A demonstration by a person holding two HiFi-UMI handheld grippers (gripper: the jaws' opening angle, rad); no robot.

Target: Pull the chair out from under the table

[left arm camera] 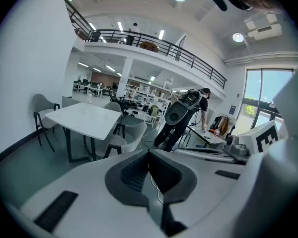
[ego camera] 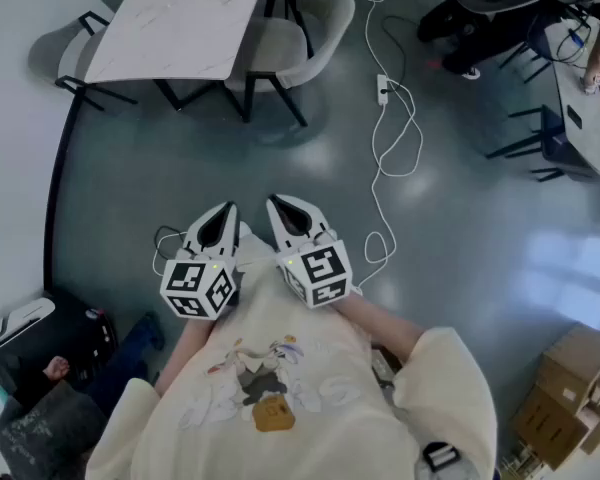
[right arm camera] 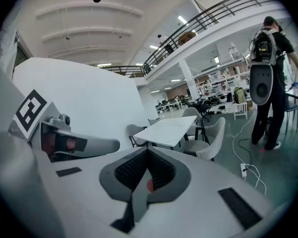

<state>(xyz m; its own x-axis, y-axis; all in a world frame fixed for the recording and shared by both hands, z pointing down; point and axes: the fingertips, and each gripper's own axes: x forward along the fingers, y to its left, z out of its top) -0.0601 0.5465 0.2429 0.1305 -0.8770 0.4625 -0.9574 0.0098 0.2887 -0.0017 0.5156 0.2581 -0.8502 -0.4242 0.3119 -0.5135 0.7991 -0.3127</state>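
A white table [ego camera: 180, 18] stands at the far left, several steps ahead of me. A grey chair [ego camera: 305, 33] is tucked against its right side, and a second grey chair [ego camera: 65, 48] sits at its left. Both grippers are held close to my chest, far from the chair. The left gripper [ego camera: 222, 214] is shut on nothing, and the right gripper [ego camera: 282, 206] beside it is shut and empty too. In the left gripper view the table [left arm camera: 84, 117] and chair [left arm camera: 128, 137] lie beyond the shut jaws [left arm camera: 149, 153]. The right gripper view shows the table [right arm camera: 171, 125] and chair [right arm camera: 212, 135] past its tips [right arm camera: 148, 151].
A white cable with a power strip [ego camera: 383, 90] snakes across the grey floor between me and the table's right. A person with a backpack [right arm camera: 265, 58] stands at desks on the right. Cardboard boxes [ego camera: 570, 393] sit at lower right, a black case [ego camera: 50, 333] at lower left.
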